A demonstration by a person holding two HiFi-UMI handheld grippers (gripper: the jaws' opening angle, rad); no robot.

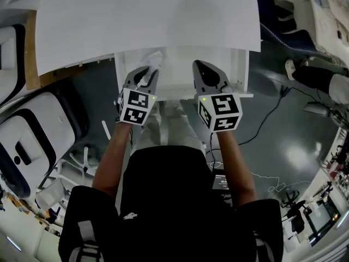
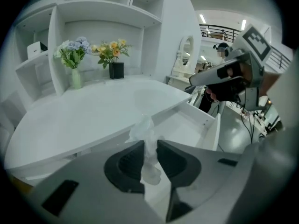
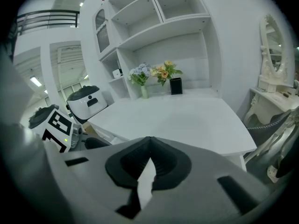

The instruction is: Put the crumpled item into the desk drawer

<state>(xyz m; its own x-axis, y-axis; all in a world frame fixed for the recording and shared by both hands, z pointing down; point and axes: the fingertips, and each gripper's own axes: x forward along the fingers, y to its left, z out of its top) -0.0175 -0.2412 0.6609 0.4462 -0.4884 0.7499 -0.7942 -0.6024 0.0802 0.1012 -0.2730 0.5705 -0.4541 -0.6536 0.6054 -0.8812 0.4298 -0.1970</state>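
Item: crumpled white wad [image 2: 143, 130] of thin, tissue-like material, pinched in the left gripper [image 2: 150, 144].
Long axis: it runs along the slot between the jaws; the loose, frayed end sticks out past the fingertips toward the desk edge, and the narrower tail hangs back toward the camera.
Place: in the head view the wad [image 1: 153, 58] sits over the left rear part of the open white desk drawer [image 1: 182, 72], close under the desk edge; contact with the drawer cannot be told.
Left gripper: jaws clamped on the wad, pointing steeply down [image 1: 149, 70].
Right gripper: jaws [image 3: 149, 141] brought together at the tips with nothing between them; it hovers over the drawer's right side [image 1: 203, 69].
Surface: smooth white desk top [image 1: 147, 15], bare near the front.
Back of desk: pale blue flowers in a green vase [image 2: 73, 55] beside yellow flowers in a black pot [image 2: 113, 55], under white shelves [image 2: 98, 8].
Room: dark grey floor [image 1: 272, 86] with a black cable [image 1: 260, 121] trailing across it.
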